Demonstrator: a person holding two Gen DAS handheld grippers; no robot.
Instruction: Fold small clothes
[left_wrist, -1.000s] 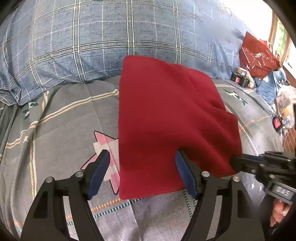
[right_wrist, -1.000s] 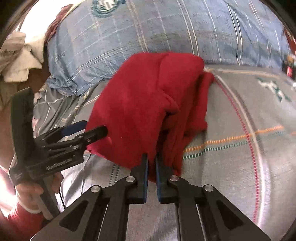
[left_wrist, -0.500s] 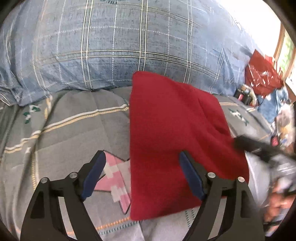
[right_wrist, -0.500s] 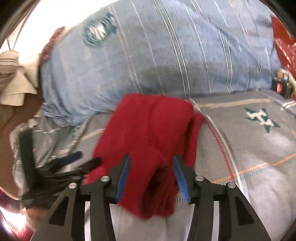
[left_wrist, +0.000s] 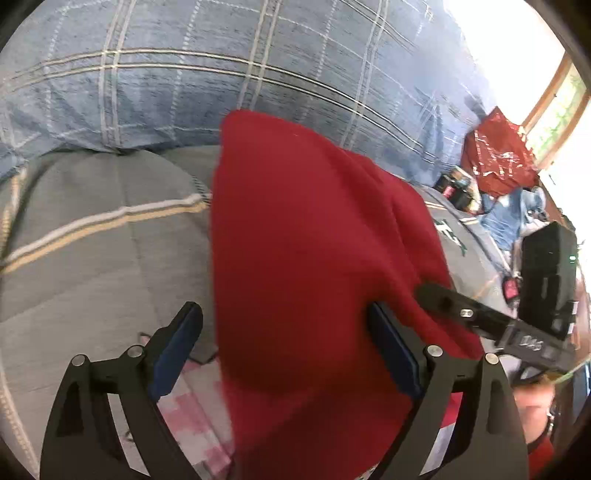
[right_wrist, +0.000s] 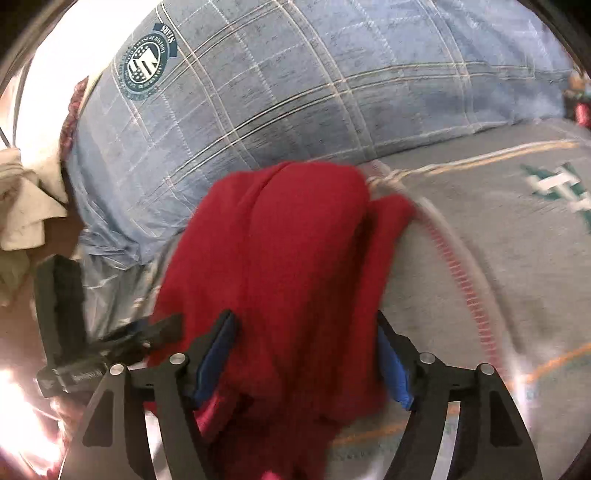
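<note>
**Red garment folded on the bed, both grippers spread**

A grey quilt (left_wrist: 96, 258) covers the bed, with a blue plaid pillow (left_wrist: 229, 74) lying along its far edge. The folded red garment (left_wrist: 303, 258) rests on the quilt, its far end just at the pillow. The left gripper (left_wrist: 284, 347) has its jaws spread wide over the cloth's near edge, gripping nothing. The right gripper (right_wrist: 306, 354) is likewise released, its jaws straddling the cloth's bunched side.
</note>
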